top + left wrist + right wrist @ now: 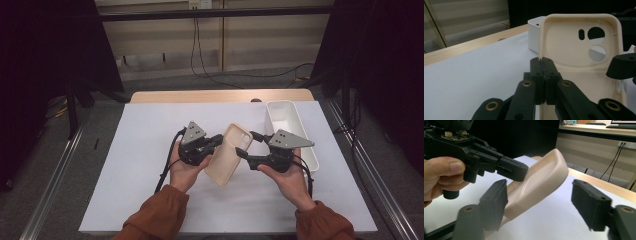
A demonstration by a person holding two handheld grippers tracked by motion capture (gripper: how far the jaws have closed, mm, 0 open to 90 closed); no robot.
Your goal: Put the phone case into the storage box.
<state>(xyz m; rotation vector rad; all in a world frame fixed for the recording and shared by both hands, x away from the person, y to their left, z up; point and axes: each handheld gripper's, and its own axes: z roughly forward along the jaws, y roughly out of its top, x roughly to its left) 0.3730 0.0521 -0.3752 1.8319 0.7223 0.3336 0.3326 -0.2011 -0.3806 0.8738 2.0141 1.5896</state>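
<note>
A cream phone case (231,152) hangs tilted above the white sheet between both hands. Its hollow inner side with the camera cut-outs faces the left gripper view, where the case (574,50) stands upright. My left gripper (218,141) is shut on the case's left edge, and the pads (544,62) pinch the thin rim. My right gripper (247,144) stands open at the case's right edge. In the right gripper view its jaws (541,197) straddle the curved case (541,177); the left jaw is close to it and the right jaw is well clear.
A white rectangular bin (270,120) stands at the back right of the sheet, behind the right hand; the bin (534,35) also shows past the case. The white sheet (140,150) covers the wooden table (200,96). Dark curtains flank the table.
</note>
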